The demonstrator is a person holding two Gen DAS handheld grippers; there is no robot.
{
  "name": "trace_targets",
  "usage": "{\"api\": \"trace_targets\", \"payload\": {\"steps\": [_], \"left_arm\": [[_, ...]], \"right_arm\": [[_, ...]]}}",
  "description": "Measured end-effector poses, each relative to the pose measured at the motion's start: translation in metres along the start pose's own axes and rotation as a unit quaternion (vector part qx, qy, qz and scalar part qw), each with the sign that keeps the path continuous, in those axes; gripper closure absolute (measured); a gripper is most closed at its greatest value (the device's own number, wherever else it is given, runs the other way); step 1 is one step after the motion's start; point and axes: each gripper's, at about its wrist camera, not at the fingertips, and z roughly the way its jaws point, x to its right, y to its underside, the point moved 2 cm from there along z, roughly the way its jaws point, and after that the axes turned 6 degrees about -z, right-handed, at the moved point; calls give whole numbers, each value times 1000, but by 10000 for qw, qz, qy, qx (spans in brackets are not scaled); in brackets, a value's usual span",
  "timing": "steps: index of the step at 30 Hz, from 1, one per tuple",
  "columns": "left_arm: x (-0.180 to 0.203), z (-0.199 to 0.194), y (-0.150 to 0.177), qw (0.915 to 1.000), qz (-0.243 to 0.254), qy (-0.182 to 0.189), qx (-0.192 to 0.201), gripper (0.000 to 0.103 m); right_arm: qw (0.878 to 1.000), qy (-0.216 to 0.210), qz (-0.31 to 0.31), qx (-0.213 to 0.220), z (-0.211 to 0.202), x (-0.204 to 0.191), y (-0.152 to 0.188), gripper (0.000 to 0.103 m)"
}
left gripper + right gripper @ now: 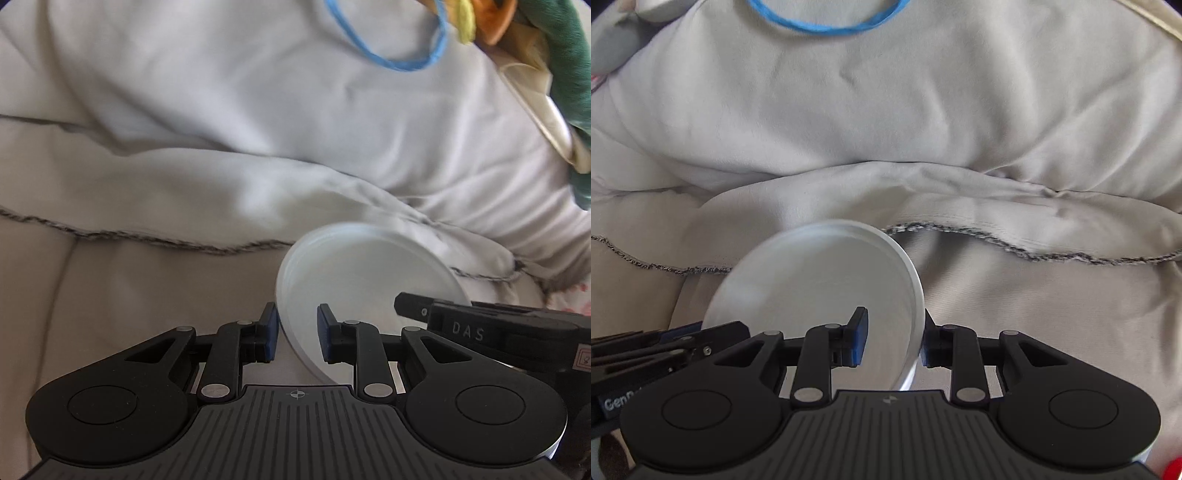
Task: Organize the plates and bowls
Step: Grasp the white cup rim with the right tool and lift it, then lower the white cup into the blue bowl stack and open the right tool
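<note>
A round white plate [369,280] with a low raised rim is tilted on edge above the bedding. My left gripper [295,334] is at its near left rim: one blue pad lies against the outer wall and the other on the face, shut on the rim. In the right wrist view the same plate [812,288] stands between the pads of my right gripper [894,341], which is shut on its right rim. Each view also shows the other hand's tool: the right gripper [413,310] at the plate's right edge, and the left gripper [731,328] at its lower left edge.
A crumpled pale duvet [221,184] with a dark stitched hem [1034,254] fills the area beneath and behind the plate. A blue cord loop [406,62] lies on it further back. A green and orange plush toy [554,55] sits at the far right. Something red [1174,472] shows at the bottom right corner.
</note>
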Motion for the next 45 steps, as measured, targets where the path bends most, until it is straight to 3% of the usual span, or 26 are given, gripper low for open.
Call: {"api": "trace_targets", "payload": {"steps": [6,11,17,21,24,30,34,39,42,45], "left_arm": [[12,9,10,9984,-161,526,-90,77],[51,-6,25,9958,336,845,82,77],[97,2,52,9855,973,1379,160,77],[113,37,72,9842,1208,1242,-358,77],[115,54,83,9850,1218,1077,-585,76],[107,67,86,9860,1029,1081,-745,73],[119,27,82,9818,1124,1521,-166,71],[135,-74,90,9568,1207,2613,412,69],[138,-110,113,9538,1257,2681,511,69],[130,-127,137,9591,959,2621,483,69]], "right_arm": [[9994,48,216,-261,1,28,18,75],[9971,-206,712,-185,-18,63,41,74],[9973,112,722,85,-53,112,70,74],[9947,306,984,-65,-47,145,82,74],[9909,143,1298,-339,-37,160,94,74],[9879,-231,1462,-461,-30,163,107,73],[9866,-304,1591,-221,-46,164,113,74],[9868,-297,1469,619,-138,157,116,74],[9890,-181,1157,906,-191,140,128,74],[9921,-58,874,900,-214,122,148,74]]}}
